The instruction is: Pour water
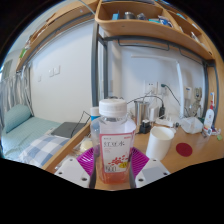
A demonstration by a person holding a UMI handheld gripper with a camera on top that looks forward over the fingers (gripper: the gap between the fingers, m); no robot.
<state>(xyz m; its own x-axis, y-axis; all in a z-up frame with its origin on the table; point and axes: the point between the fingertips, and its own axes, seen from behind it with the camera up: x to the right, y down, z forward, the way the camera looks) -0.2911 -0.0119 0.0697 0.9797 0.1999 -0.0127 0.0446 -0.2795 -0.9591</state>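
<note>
Gripper (pixel 112 170) jaws clamp a clear bottle (pixel 113 142), pink pads pressed on both sides. Bottle stands upright, long axis vertical, white cap up, orange-pink label facing camera. Bed (pixel 30 140) sits off to one side. Wooden tabletop (pixel 190 160) beyond the jaws carries a white cup (pixel 160 142) just beside the bottle, with small clutter behind.

Two pale grey fingers (pixel 72 168) are seen on the gripper (pixel 112 170) — each lined with a magenta pad (pixel 88 163) — blocky, angular
</note>
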